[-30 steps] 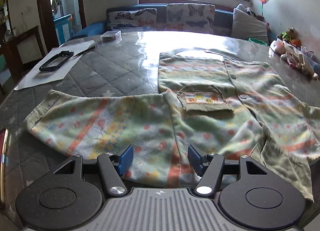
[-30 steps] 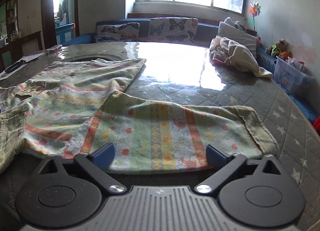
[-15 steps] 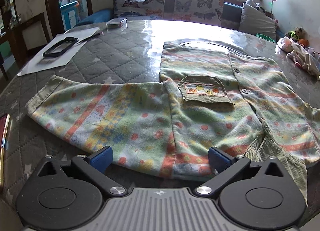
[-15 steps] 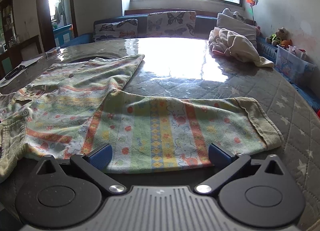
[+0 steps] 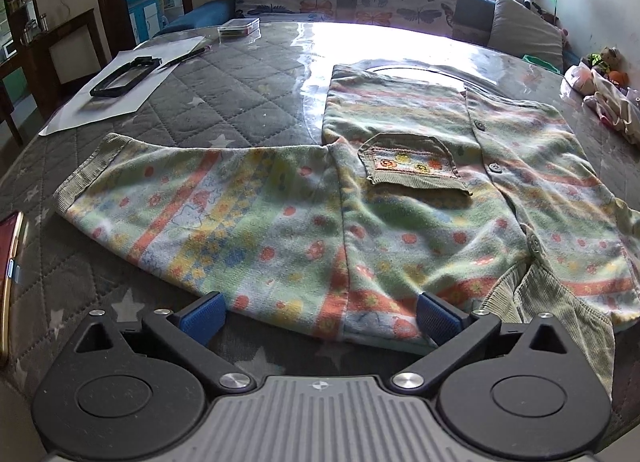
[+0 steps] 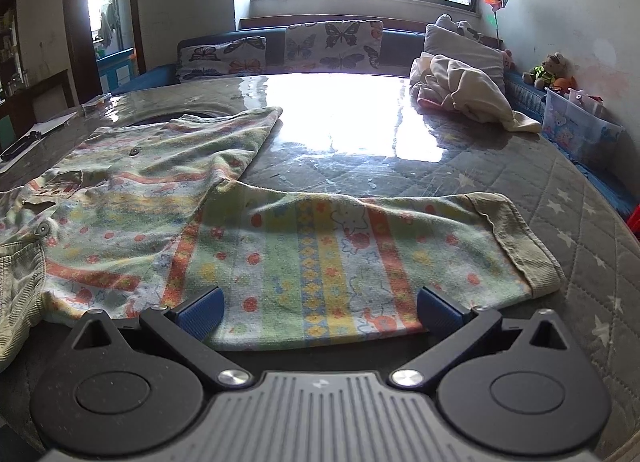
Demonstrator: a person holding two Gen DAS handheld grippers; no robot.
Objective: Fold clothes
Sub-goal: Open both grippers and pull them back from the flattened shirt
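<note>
Left wrist view: our left claw (image 5: 318,316) has spread wide at the shirt (image 5: 400,197) by the tabletop's near edge; right claw (image 6: 320,312) gapes too, nothing gripped.

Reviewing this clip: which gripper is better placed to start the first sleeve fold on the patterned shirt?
Probably the right gripper: open, squarely facing the flat right sleeve, its cuff in clear view. The left gripper, also open, faces the armpit seam, with the left cuff further off.
</note>
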